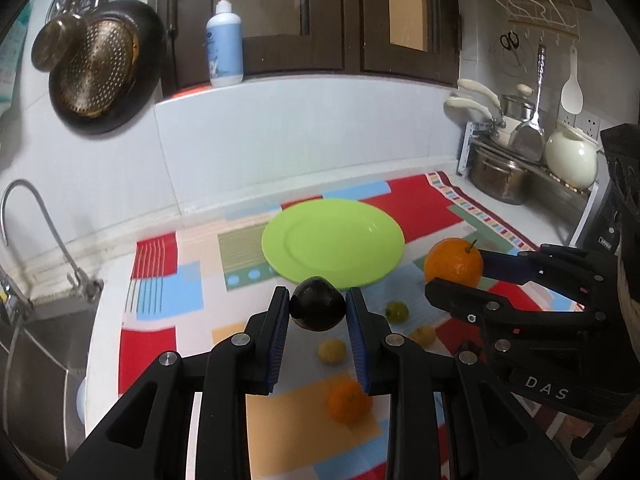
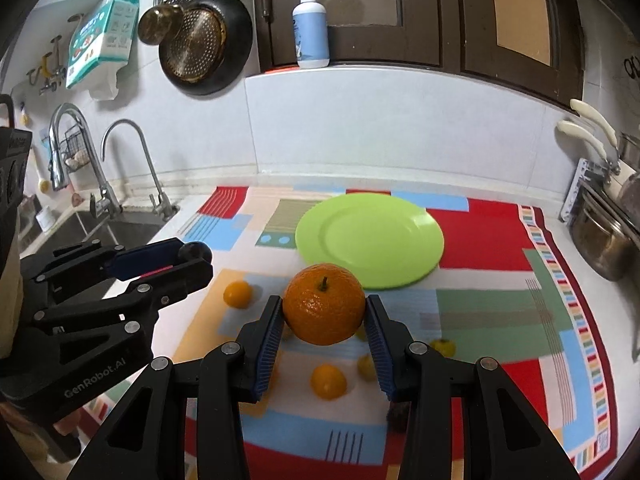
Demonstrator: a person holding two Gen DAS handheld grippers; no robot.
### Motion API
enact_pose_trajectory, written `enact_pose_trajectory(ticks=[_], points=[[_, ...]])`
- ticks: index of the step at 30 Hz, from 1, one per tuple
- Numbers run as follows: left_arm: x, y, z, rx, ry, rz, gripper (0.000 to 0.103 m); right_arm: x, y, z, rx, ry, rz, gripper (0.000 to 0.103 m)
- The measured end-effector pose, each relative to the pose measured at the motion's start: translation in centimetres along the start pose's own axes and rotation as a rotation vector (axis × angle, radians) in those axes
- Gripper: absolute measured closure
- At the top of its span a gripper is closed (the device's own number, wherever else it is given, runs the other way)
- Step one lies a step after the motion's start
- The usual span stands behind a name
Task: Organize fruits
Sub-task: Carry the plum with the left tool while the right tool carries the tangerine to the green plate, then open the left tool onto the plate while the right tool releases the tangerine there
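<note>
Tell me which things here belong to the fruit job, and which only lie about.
Job: left gripper with dark fruit; right gripper with orange; plate; small fruits.

Lying about: soap bottle, pan, pots, faucet.

Two close wrist views, both facing the wall, sharing the green plate (image 1: 333, 241)

I see a dark, near-black round fruit (image 1: 317, 304) pinched between my left tongs (image 1: 318, 306), lifted off the surface just below the lime-green plate (image 1: 376, 216), which sits bare at centre frame. My right tongs (image 2: 325, 312) clamp a large orange (image 2: 324, 304) with a short stem, held up at the plate's lower edge. Lower in the frame, small orange (image 2: 328, 381) and yellow fruits (image 1: 331, 352) lie scattered on the patterned cloth (image 2: 480, 240).
</note>
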State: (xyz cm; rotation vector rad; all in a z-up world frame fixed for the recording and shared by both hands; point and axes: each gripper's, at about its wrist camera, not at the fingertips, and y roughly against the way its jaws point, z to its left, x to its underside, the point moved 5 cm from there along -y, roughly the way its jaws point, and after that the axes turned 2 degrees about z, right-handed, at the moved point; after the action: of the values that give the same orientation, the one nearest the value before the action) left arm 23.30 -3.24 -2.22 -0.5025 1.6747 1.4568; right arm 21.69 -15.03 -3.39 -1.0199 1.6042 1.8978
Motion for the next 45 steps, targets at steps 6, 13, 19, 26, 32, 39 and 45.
enact_pose_trajectory(ticks=[6,13,19,26,32,39,45], points=[[-2.0,-2.1,0.4,0.003,-0.016,0.005,0.074,-1.9,-1.9,-1.1,-0.003,0.007,0.012,0.061],[-4.0,-5.3,0.8,0.013,-0.033,0.033,0.074,-4.2,-4.6,-2.9,0.013,-0.002,0.036,0.061],[-5.4,-8.9,1.5,0.035,-0.024,0.087,0.074,-5.8,-6.7,-3.8,0.043,0.029,0.056,0.061],[-6.6,-13.4,2.1,0.049,-0.021,0.149,0.074,-7.2,-10.6,-5.4,0.050,0.047,0.118,0.061],[-7.2,-17.2,2.5,0.075,-0.004,0.205,0.074,-7.9,-14.3,-7.0,0.042,0.030,0.182,0.061],[-7.0,-21.2,2.8,0.087,0.015,0.277,0.074,-7.4,-18.4,-8.5,0.024,-0.008,0.268,0.061],[-6.3,-23.7,2.6,0.083,0.002,0.329,0.074,-6.9,-20.8,-9.2,0.021,-0.026,0.320,0.061]])
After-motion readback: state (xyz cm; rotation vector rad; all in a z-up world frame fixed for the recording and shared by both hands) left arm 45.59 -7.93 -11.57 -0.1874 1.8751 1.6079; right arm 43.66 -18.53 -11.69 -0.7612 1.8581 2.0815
